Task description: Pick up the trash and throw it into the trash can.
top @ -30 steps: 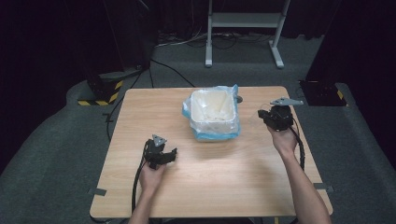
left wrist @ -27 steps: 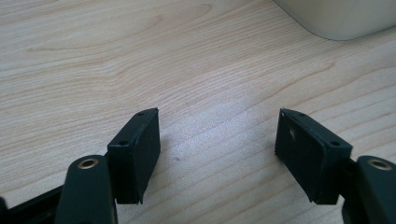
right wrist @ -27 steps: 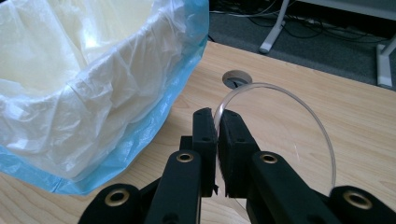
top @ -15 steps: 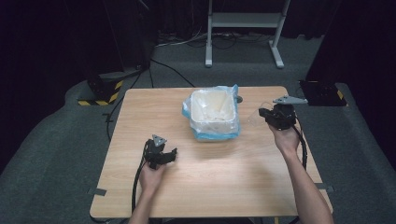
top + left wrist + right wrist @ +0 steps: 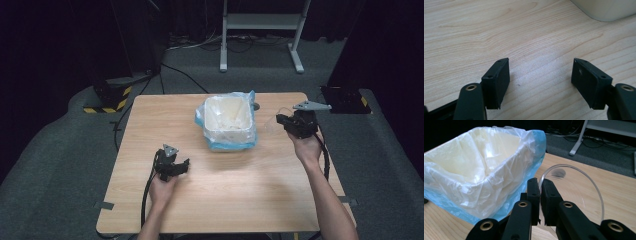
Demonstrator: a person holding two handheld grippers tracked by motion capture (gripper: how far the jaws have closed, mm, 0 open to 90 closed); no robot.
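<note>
A white bin (image 5: 228, 134) lined with a clear and blue plastic bag stands at the middle back of the wooden table (image 5: 225, 200). To the right of the bin my right gripper (image 5: 279, 120) is held above the table. It is shut on the rim of a clear plastic cup (image 5: 271, 123). In the right gripper view the jaws (image 5: 540, 182) pinch the cup (image 5: 579, 195) just beside the bin's bagged wall (image 5: 499, 185). My left gripper (image 5: 186, 164) rests low at the front left, open, with bare wood between its jaws (image 5: 540, 72). The bin's corner (image 5: 604, 10) lies ahead of it.
A small dark round spot (image 5: 256, 106) marks the table behind the bin. On the floor beyond stand a metal stand (image 5: 260, 30), a black box with yellow stripes (image 5: 107, 97) at the left and a dark box (image 5: 345, 100) at the right.
The right gripper with the cup has drifted very slightly to the right. The left gripper has stayed where it was.
</note>
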